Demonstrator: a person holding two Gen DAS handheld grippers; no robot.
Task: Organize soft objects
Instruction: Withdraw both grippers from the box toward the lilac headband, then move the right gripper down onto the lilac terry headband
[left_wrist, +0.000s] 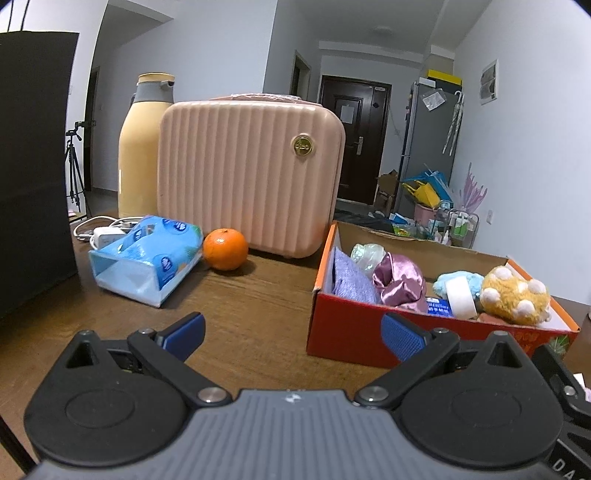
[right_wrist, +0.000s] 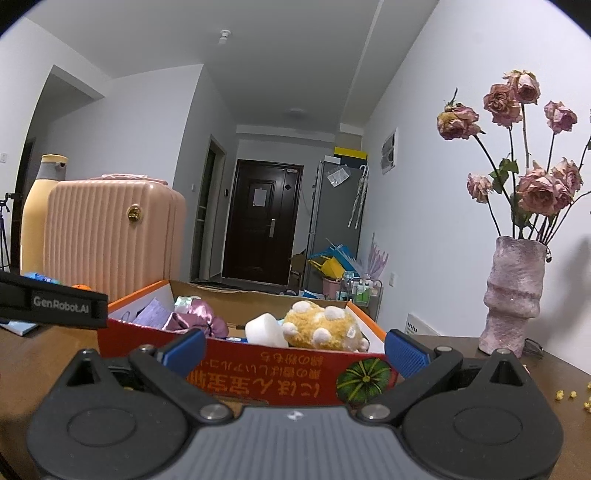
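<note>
Both tools (left_wrist: 293, 332) (right_wrist: 295, 349) gape empty before the filled red box (left_wrist: 347, 338).

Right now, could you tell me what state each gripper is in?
Left gripper: open, holding nothing, above the table.
Right gripper: open, holding nothing, facing the red box.

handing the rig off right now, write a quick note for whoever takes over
Left tongs: open, empty, low over the wooden table, left of the box.
Right tongs: open, empty, facing the box's near wall.
Red cardboard box holds the lilac cloth, purple satin piece, blue plush, white roll and yellow spotted plush.
Still outside: blue tissue pack, lying by the orange in front of the pink case.
Done: most soft things boxed. Left: likely the tissue pack, if it counts as soft.
</note>
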